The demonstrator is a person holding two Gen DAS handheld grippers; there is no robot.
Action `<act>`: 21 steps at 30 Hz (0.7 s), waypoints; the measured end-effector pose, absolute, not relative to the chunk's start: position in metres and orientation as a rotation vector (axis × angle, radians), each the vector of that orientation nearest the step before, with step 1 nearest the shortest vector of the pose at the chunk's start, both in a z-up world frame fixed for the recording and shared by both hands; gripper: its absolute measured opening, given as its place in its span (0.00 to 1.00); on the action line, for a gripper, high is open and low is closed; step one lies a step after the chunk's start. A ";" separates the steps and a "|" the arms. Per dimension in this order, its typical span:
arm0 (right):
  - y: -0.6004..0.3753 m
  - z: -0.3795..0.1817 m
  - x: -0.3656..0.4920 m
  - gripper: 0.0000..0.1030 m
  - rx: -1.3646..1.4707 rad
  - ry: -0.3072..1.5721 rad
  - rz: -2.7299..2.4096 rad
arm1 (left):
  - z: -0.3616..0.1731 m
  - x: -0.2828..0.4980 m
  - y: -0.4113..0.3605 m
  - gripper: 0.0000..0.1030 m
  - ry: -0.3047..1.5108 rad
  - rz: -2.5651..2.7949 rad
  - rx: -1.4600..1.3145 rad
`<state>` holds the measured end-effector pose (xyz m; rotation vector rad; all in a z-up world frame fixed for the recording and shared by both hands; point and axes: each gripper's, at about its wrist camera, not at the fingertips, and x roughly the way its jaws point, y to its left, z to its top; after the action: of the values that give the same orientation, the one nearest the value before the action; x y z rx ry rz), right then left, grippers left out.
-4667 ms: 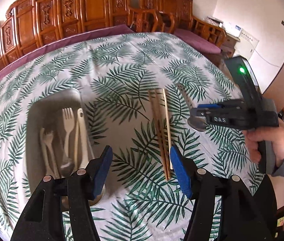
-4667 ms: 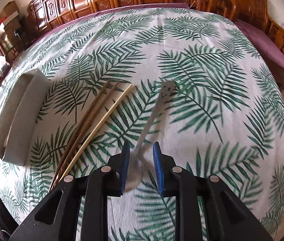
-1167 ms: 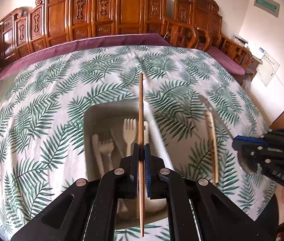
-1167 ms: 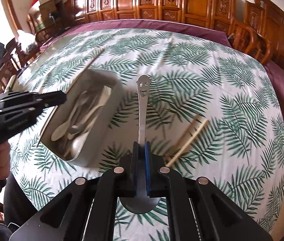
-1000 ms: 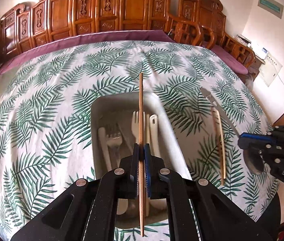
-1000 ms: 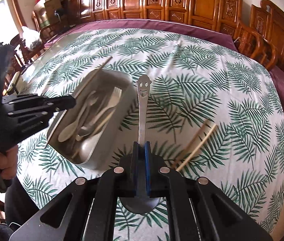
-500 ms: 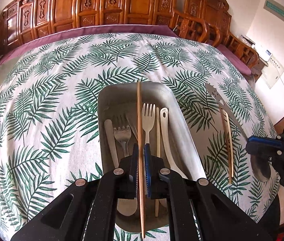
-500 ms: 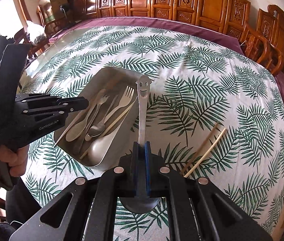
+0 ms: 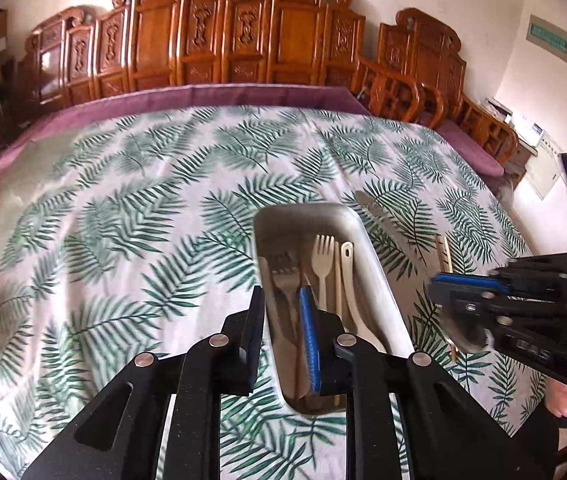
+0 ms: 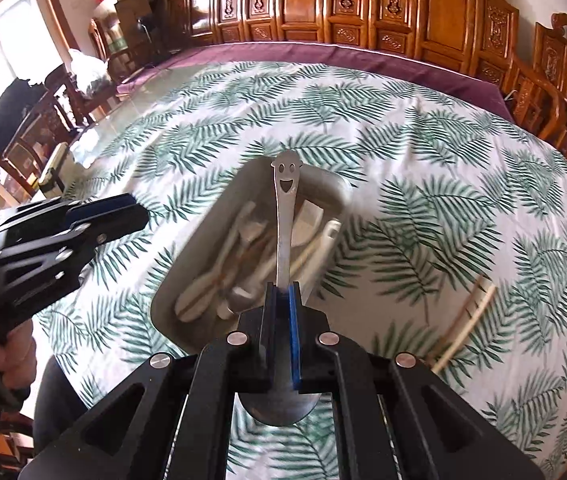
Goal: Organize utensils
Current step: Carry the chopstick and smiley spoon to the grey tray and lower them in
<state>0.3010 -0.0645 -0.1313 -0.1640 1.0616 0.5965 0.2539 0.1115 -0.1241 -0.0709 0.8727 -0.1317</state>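
Chopstick released; left hand-held gripper (image 9: 282, 322) now parted, empty.

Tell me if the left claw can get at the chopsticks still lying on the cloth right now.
Probably not directly. The left claw is open over the tray, and the chopsticks lie on the tray's far side, where the right claw with its spoon crowds the way.

both wrist views angled down, close over tray (image 9: 379, 280) (image 10: 187, 256), shared.
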 end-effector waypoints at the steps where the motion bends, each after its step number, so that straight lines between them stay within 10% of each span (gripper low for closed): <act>1: -0.060 -0.133 0.302 0.07 -0.157 1.064 0.602 | -0.121 0.251 0.114 0.21 0.866 -0.129 -0.069; 21: -0.022 -0.169 0.323 0.08 -0.105 1.131 0.628 | -0.108 0.227 0.138 0.36 0.836 -0.101 -0.085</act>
<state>0.3229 -0.0218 -0.1687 -0.1050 1.1306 0.6280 0.2268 0.1382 -0.1078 -0.0852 0.8363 -0.1008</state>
